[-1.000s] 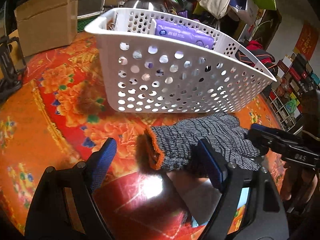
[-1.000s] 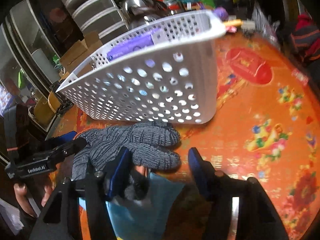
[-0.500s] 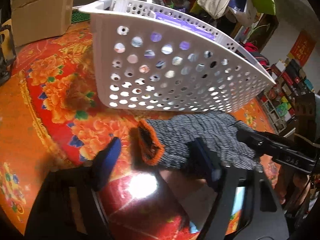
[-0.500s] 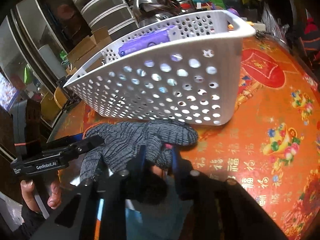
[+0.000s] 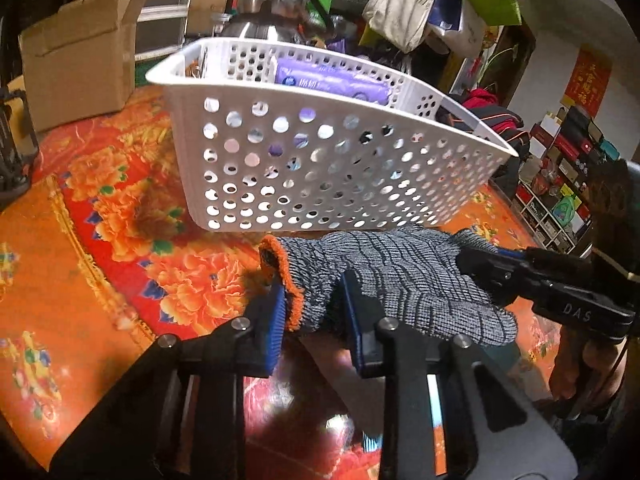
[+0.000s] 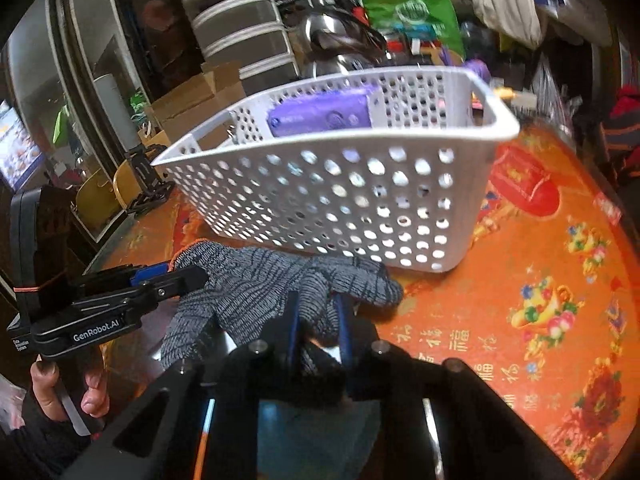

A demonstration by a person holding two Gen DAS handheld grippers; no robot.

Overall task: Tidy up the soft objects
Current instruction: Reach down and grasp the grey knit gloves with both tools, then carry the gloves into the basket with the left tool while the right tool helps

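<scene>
- A cardboard box (image 5: pixel 76 60) stands open-flapped at the far left of the left wrist view, on a table (image 5: pixel 80 216) spread with an orange-and-red flowered cloth; behind it, shelving and a steel kettle (image 5: pixel 268 8) fill the cluttered background.
- A white perforated basket (image 5: pixel 320 168) sits on the table just beyond the grippers; a purple packet (image 5: pixel 332 82) lies inside it against the far wall; a divider splits the basket's interior.
- The left gripper (image 5: pixel 314 308) has just been closing, and its blue-padded jaws are now clamped on the orange-trimmed cuff of a grey knit glove (image 5: pixel 400 276); the glove stretches rightward in front of the basket, just above the cloth.
- The right gripper (image 5: pixel 472 260) enters from the right of the left wrist view, pinching the glove's finger end; a hand (image 5: pixel 576 364) grips its handle below.
- From the right wrist view, the left gripper (image 6: pixel 180 274) comes in from the left, held by a hand (image 6: pixel 64 388); the glove (image 6: pixel 256 288) hangs between the two tools, its fingers drooping.
- The right gripper (image 6: pixel 318 320) has likewise just been closing; its jaws stand close together, clamped on one glove finger.
- To the right, the table (image 6: pixel 540 300) shows gold characters and flower prints; a green bag (image 6: pixel 412 12) hangs in the background.
</scene>
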